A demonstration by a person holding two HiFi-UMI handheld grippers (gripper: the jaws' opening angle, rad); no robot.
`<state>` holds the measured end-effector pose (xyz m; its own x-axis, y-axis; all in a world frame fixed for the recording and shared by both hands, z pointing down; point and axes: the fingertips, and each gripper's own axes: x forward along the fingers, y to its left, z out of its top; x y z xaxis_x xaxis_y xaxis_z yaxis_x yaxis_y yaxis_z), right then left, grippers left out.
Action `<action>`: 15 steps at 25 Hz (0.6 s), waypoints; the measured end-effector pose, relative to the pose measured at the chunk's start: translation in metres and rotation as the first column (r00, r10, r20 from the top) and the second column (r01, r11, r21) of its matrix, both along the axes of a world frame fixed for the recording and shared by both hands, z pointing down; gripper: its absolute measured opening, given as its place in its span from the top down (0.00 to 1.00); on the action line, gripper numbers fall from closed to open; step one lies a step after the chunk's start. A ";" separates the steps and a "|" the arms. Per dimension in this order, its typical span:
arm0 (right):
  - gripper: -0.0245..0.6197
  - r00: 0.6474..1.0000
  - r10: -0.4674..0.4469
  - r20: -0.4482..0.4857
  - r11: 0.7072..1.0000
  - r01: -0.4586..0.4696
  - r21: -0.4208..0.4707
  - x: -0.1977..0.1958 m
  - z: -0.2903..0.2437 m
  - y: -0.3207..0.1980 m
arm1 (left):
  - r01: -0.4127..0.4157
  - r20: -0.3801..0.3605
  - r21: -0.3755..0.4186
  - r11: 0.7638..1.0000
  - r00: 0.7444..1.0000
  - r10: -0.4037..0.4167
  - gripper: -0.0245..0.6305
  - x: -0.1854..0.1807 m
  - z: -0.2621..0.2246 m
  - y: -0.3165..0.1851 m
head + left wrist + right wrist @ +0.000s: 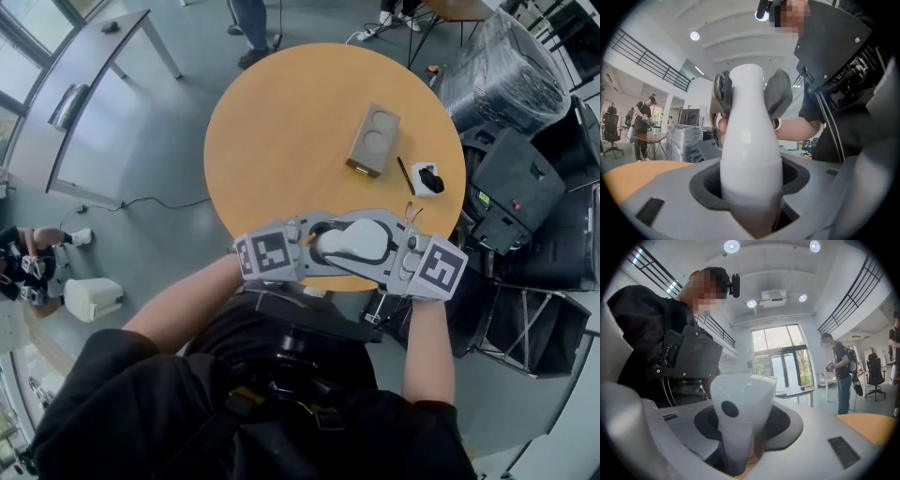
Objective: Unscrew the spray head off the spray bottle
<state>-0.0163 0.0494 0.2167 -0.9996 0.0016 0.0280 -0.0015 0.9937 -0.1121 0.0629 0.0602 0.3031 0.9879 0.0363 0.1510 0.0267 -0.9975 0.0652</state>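
I have the spray bottle lying level in the air between both tools, just above the near edge of the round table. The left gripper is clamped quite wide around the smooth white body. The right gripper is closed more narrowly on the spray head.

My main worry is that the body tapers and looks slippery, so when I twist, it may turn inside the left jaws together with the head, and the thread would not loosen. If one grip slackens, the bottle could also slide out and drop past the table edge (there is only my lap below).

The joint between head and neck is covered by the right pads, so I cannot judge how far it is unscrewed. The bottle is opaque, so I cannot see whether it holds liquid.
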 end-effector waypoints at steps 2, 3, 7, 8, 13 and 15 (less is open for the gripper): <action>0.68 0.999 -0.049 0.002 0.999 0.049 -0.008 0.000 -0.001 0.007 | -0.053 -0.007 -0.029 0.998 0.999 0.053 0.52 -0.001 -0.002 0.008; 0.69 0.996 -0.088 0.003 0.996 0.088 -0.014 0.000 -0.003 0.012 | -0.091 -0.016 -0.053 0.994 0.996 0.091 0.52 0.000 -0.004 0.014; 0.69 0.986 -0.165 -0.012 0.986 0.165 -0.010 0.002 -0.010 0.019 | -0.162 -0.041 -0.086 0.983 0.986 0.159 0.52 0.003 -0.012 0.020; 0.68 0.987 -0.158 -0.012 0.987 0.158 -0.008 0.003 -0.010 0.016 | -0.165 -0.042 -0.088 0.982 0.986 0.162 0.52 0.003 -0.013 0.018; 0.44 0.998 0.056 0.024 0.998 -0.057 0.031 0.010 -0.018 -0.023 | -0.063 -0.072 -0.087 0.994 0.996 0.057 0.52 0.002 -0.019 -0.004; 0.43 0.988 0.145 0.047 0.989 -0.147 0.032 0.018 -0.023 -0.037 | 0.001 -0.115 -0.106 0.994 0.993 -0.013 0.52 -0.001 -0.024 -0.016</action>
